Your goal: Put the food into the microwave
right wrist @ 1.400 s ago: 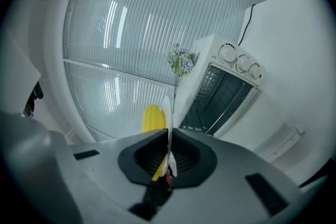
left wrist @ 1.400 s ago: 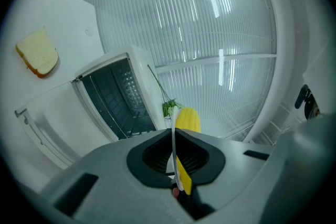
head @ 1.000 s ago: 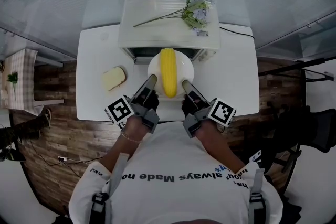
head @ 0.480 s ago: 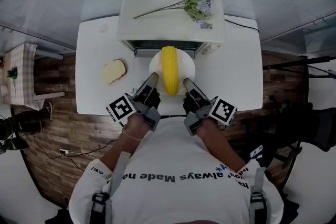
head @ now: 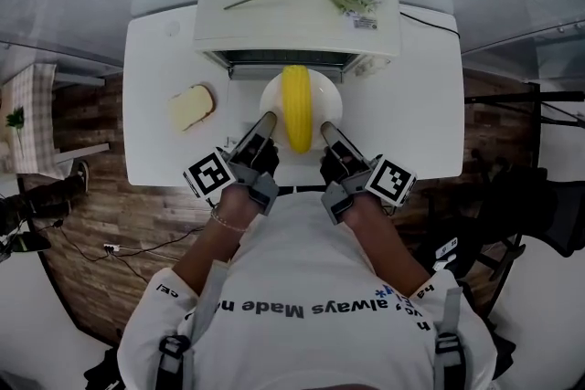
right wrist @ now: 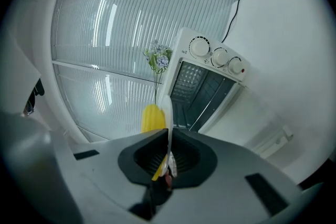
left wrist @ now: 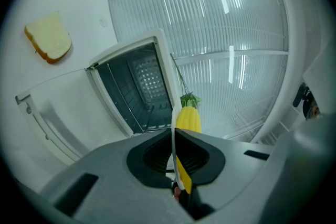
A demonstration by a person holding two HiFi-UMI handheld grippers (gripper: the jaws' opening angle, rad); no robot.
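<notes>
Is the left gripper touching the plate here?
Touching. In the left gripper view, the left gripper has its jaws shut on the rim of the plate, with no gap on either side.

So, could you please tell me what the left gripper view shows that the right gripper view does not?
Only the left gripper view shows the bread slice on the table. Only the right gripper view shows the three control knobs. Both show the open microwave, and the left claw and right claw each shut on the rim of the white plate carrying the corn.
</notes>
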